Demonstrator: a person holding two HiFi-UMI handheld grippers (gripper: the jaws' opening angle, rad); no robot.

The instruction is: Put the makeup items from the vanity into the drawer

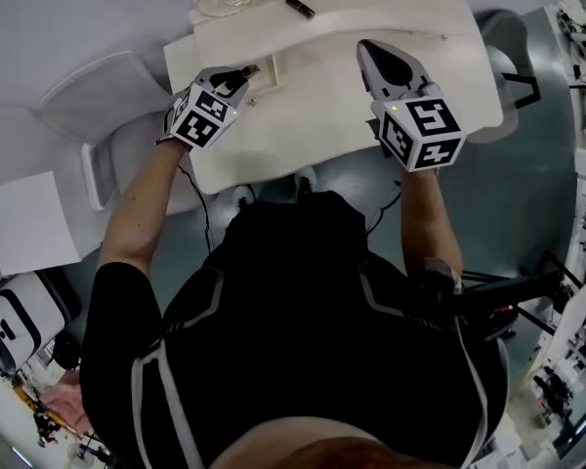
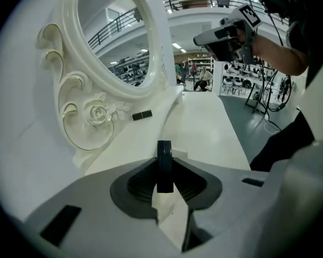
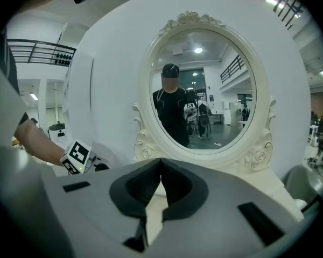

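Dark tube [image 1: 300, 7] beside the mirror [image 2: 113, 36] — left tool [image 1: 239, 74] holds dark item [image 2: 164, 164].

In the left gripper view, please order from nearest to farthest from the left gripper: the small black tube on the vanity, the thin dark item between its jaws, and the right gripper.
1. The thin dark flat item: clamped between the left gripper's jaws.
2. The small black tube: lying on the white vanity top, ahead-left.
3. The right gripper: raised, far right.

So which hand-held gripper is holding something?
The left hand-held gripper: its jaws pinch a thin dark item. The right hand-held gripper has its jaws together with nothing between them.
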